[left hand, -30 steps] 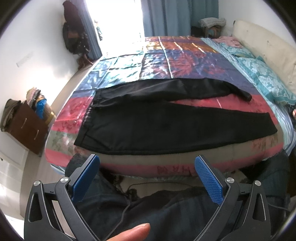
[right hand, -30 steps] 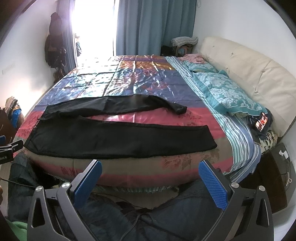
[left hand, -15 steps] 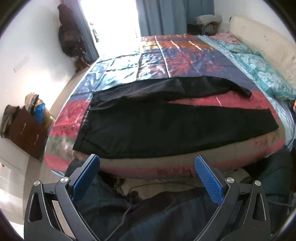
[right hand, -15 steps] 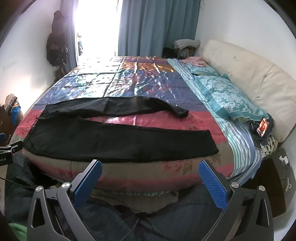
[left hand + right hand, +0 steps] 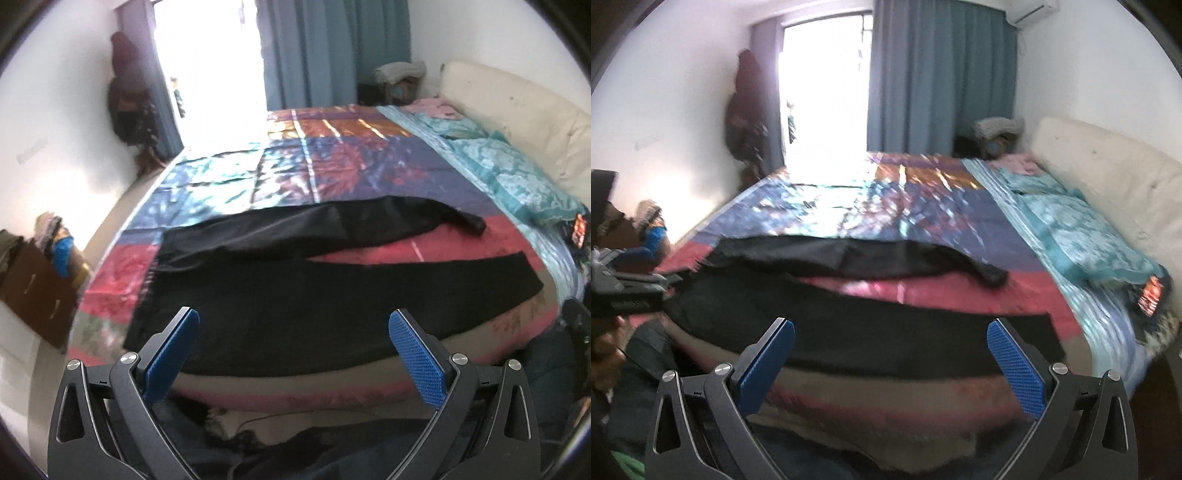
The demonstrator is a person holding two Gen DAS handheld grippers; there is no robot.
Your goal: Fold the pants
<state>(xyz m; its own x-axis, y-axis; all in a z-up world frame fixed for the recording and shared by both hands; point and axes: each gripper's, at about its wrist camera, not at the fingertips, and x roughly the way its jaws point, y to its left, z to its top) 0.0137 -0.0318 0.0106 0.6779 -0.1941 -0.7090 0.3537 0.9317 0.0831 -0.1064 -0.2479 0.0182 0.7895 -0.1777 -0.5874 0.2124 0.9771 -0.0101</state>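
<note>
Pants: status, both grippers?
Left gripper open, empty. Right gripper open, empty. Black pants flat on bed, legs splayed, unfolded. Nothing in the way.

Through my right wrist camera I see my right gripper (image 5: 890, 354) hanging wide open above the bed's (image 5: 923, 206) near edge, where the black pants (image 5: 849, 332) lie spread across the bedspread, legs splayed toward the teal pillow (image 5: 1082, 229) by the cream headboard (image 5: 1108, 173).

The right wrist view is blurred; the near edge of the pants (image 5: 849, 343) is smeared there.
</note>
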